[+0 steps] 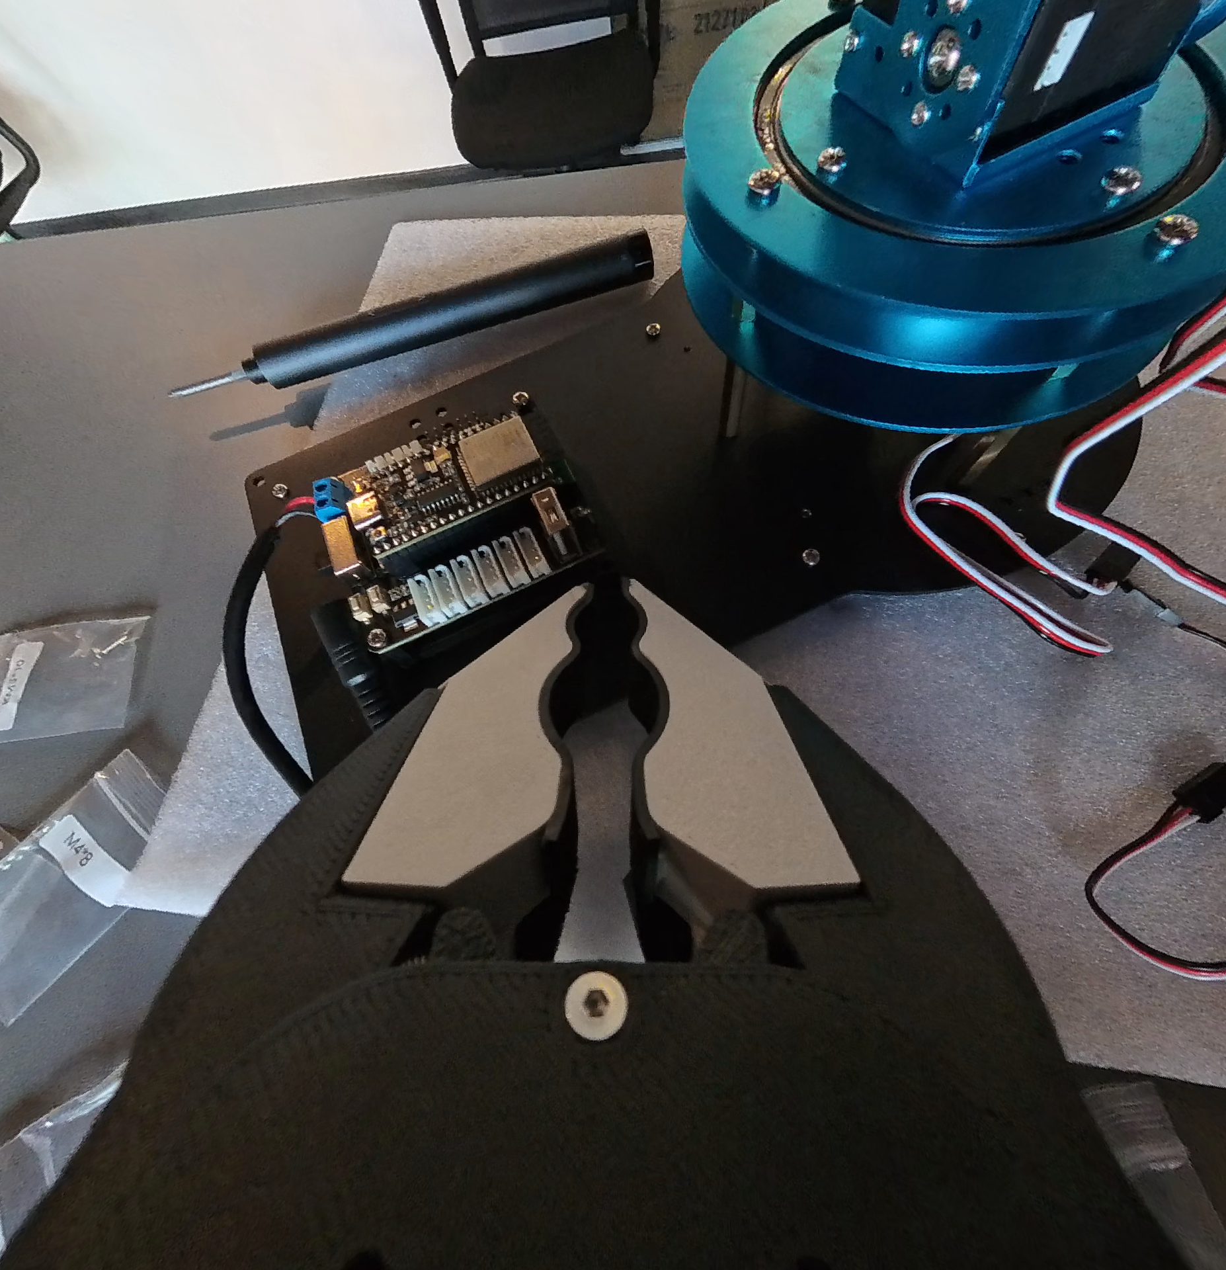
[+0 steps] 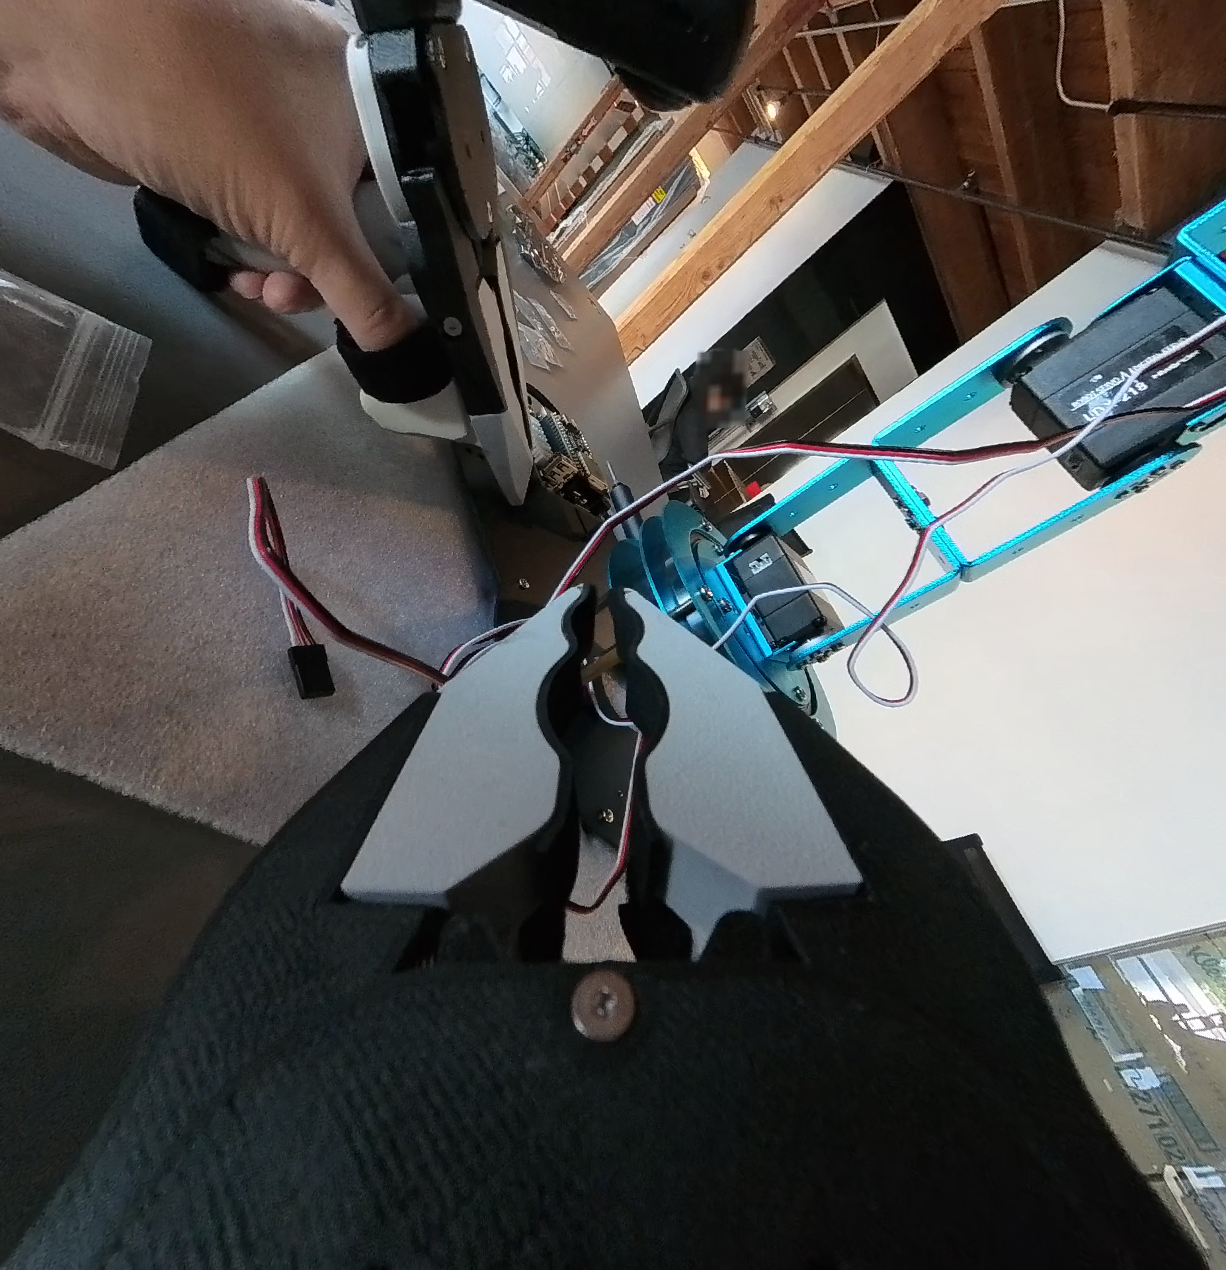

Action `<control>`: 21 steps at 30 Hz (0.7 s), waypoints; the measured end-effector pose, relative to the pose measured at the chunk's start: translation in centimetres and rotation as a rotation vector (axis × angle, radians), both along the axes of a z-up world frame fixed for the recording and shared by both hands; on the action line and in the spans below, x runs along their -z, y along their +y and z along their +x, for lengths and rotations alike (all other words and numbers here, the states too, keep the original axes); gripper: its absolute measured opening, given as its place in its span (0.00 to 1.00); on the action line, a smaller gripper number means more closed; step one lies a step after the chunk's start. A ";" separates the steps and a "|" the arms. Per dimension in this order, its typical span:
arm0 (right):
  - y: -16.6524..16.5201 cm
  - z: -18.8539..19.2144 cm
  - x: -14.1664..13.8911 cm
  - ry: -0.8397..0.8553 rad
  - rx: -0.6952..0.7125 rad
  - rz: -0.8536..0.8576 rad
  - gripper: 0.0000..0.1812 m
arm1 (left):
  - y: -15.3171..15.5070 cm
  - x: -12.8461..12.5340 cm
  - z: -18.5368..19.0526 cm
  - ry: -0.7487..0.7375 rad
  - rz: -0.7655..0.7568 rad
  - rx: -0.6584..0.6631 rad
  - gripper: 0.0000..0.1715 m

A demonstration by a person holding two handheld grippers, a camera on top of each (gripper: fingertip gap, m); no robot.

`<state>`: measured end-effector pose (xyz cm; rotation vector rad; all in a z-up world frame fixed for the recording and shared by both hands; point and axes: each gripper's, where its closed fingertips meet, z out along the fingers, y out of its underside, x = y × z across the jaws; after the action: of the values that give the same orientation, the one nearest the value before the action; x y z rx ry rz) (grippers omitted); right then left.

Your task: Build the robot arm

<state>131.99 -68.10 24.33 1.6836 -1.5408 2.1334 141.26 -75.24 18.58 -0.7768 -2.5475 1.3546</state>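
Observation:
My left gripper (image 1: 608, 589) is shut and empty. Its tips hover just above the near edge of a small control board (image 1: 452, 529) with a row of white sockets, mounted on a black baseplate (image 1: 631, 426). My right gripper (image 2: 600, 598) is shut, low by the blue turntable (image 2: 665, 570) of a small blue robot arm (image 2: 940, 495). A red, white and black servo cable (image 2: 634, 790) shows through its gap; I cannot tell whether it is pinched. A hand (image 2: 218, 137) holds the left gripper (image 2: 517, 491) over the board in the right wrist view.
A black screwdriver (image 1: 445, 323) lies behind the board. Servo cables (image 1: 974, 543) trail from the turntable (image 1: 940, 309) across a grey foam mat (image 1: 974, 756). A loose connector (image 1: 1208, 797) lies right, and small parts bags (image 1: 60, 673) left. A black power cable (image 1: 243, 660) loops from the board. The tips of one gripper are about 12 cm away from the tips of the other. The loose connector (image 1: 1208, 797) is about 7 cm from my right fingertips and 15 cm from my left. It turns up in the right wrist view (image 2: 313, 651) as well.

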 end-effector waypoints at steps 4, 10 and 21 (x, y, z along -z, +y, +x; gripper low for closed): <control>0.0 0.0 0.1 0.003 0.001 0.002 0.02 | -0.1 0.0 0.0 0.006 0.004 0.000 0.02; 0.0 0.0 0.1 0.003 0.000 0.004 0.02 | -0.3 0.0 0.0 0.010 0.006 -0.001 0.02; 0.0 0.1 0.2 0.010 -0.003 0.007 0.02 | -0.6 0.0 0.1 0.006 0.006 -0.008 0.02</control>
<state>132.05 -68.15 24.08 1.6962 -1.5466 2.1205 141.35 -75.84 18.57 -0.7613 -2.5515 1.3493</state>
